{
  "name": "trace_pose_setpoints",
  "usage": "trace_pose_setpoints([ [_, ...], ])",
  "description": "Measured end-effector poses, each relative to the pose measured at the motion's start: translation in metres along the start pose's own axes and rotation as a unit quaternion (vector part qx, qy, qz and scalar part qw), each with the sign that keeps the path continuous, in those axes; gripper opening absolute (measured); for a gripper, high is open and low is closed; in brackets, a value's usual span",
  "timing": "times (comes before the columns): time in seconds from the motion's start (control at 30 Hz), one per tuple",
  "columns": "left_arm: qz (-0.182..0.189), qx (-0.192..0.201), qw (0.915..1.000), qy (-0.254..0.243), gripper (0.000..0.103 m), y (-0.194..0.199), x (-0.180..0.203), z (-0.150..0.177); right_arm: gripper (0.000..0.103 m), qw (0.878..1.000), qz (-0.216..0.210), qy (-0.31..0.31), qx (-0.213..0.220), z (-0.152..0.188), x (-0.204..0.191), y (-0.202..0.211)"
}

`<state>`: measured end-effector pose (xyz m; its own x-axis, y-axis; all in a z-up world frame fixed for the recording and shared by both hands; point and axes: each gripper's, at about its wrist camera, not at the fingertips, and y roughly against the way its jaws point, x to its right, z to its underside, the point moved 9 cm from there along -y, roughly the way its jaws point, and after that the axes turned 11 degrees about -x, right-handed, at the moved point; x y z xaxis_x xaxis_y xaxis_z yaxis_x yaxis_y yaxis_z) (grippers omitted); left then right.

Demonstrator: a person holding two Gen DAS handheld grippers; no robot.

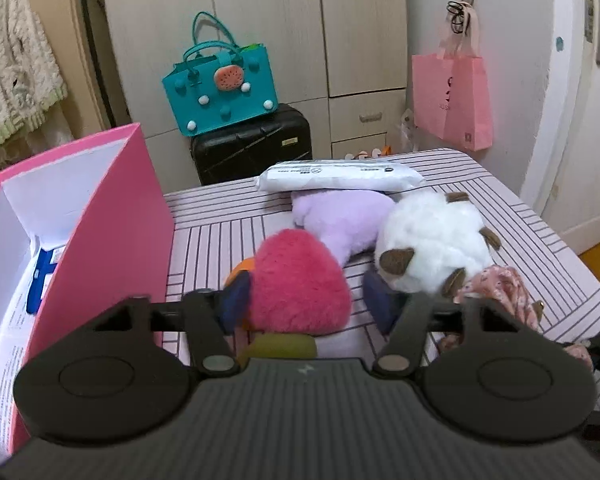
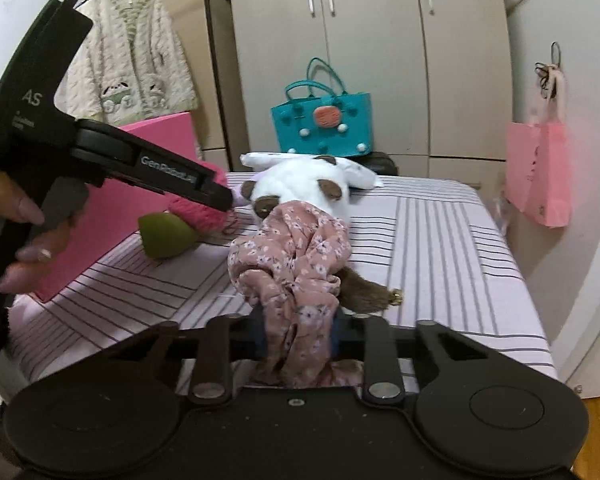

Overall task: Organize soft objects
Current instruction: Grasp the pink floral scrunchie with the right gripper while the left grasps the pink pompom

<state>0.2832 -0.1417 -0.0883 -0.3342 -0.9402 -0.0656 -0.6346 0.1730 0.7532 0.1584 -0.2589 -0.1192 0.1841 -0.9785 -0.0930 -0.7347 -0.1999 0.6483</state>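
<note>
A pink plush toy with a green part lies on the striped table. My left gripper is open, its blue pads on either side of the pink plush. Behind it lie a lilac plush, a white plush with brown patches and a white packet. My right gripper is shut on a pink floral cloth, which drapes forward over the table. In the right wrist view the left gripper reaches over the pink plush.
An open pink box with papers inside stands at the table's left. A teal bag sits on a black suitcase by the wardrobe. A pink bag hangs on the right wall. A brown furry piece lies by the cloth.
</note>
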Motion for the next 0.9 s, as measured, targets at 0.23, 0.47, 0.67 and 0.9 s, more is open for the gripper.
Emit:
trace_pose_setpoints([
  [0.23, 0.005, 0.005, 0.9998, 0.019, 0.039, 0.000, -0.007, 0.001, 0.027, 1.000, 0.015, 0.014, 0.008, 0.004, -0.004, 0.002],
  [0.47, 0.005, 0.014, 0.9995, 0.027, 0.034, 0.004, -0.009, 0.003, 0.028, 1.000, 0.009, 0.017, 0.008, 0.003, -0.002, 0.003],
  [0.67, 0.023, 0.022, 0.9988, 0.038, 0.034, 0.017, -0.010, 0.004, 0.023, 1.000, 0.009, 0.012, 0.008, 0.002, -0.001, 0.003],
  [0.9, 0.059, 0.030, 0.9969, 0.043, 0.034, 0.029, -0.007, 0.008, 0.021, 0.999, 0.038, 0.032, 0.011, 0.003, -0.004, 0.003],
])
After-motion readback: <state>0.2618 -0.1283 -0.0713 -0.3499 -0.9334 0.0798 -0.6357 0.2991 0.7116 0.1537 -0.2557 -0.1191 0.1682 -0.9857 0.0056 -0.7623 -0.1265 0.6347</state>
